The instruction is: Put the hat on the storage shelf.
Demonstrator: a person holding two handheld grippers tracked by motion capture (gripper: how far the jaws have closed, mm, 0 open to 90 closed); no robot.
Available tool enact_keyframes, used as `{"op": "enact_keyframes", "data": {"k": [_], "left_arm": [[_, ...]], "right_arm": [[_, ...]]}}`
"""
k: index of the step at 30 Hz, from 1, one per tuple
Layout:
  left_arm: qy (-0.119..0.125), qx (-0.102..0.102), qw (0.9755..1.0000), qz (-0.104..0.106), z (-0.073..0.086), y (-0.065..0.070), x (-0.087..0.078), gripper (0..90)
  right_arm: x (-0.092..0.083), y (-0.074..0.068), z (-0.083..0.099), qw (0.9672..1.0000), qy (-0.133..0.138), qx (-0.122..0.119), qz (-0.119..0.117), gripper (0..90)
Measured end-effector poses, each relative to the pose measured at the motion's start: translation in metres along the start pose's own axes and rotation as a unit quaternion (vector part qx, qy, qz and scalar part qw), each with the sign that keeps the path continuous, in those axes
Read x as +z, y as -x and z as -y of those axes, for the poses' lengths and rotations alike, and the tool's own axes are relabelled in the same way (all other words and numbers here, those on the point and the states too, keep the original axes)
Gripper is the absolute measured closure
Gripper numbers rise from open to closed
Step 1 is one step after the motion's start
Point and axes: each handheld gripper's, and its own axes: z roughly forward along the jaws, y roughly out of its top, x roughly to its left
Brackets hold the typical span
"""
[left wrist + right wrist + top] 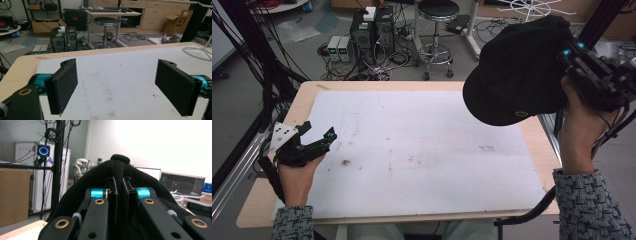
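The black cap [517, 70] hides the right tongs' [119, 195] tips; the table's [377, 86] near edge is cut off.

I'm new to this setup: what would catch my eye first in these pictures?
A black cap held up in the air at the table's right edge, its fabric pinched in the right gripper. Next, the left gripper, jaws wide apart, low over the white mat near its left edge, holding nothing.

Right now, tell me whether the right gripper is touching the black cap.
Touching. In the right gripper view the right gripper has its jaws shut on a fold of the black cap; the high view shows the cap held above the table.
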Motion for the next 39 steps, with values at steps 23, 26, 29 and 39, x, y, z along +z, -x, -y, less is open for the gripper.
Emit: {"op": "enact_keyframes", "data": {"k": [23,26,29,39], "left_arm": [[-0.004,-0.003,1.0000,-0.002,0.002,-0.002,0.001,18.4],[-0.003,-0.004,1.0000,-0.002,0.002,-0.003,0.000,18.4],[-0.003,-0.005,1.0000,-0.002,0.002,-0.003,0.001,18.4],[0.000,-0.010,0.9999,-0.004,0.002,-0.006,-0.002,18.5]], "right_arm": [[0.006,0.020,-0.047,0.9990,0.043,0.010,0.013,85.1],[0.009,0.021,-0.048,0.9989,0.043,0.011,0.015,85.1],[0.018,0.023,-0.049,0.9987,0.046,0.005,0.020,85.0],[0.037,0.027,-0.036,0.9989,0.031,-0.004,0.034,84.3]]}}
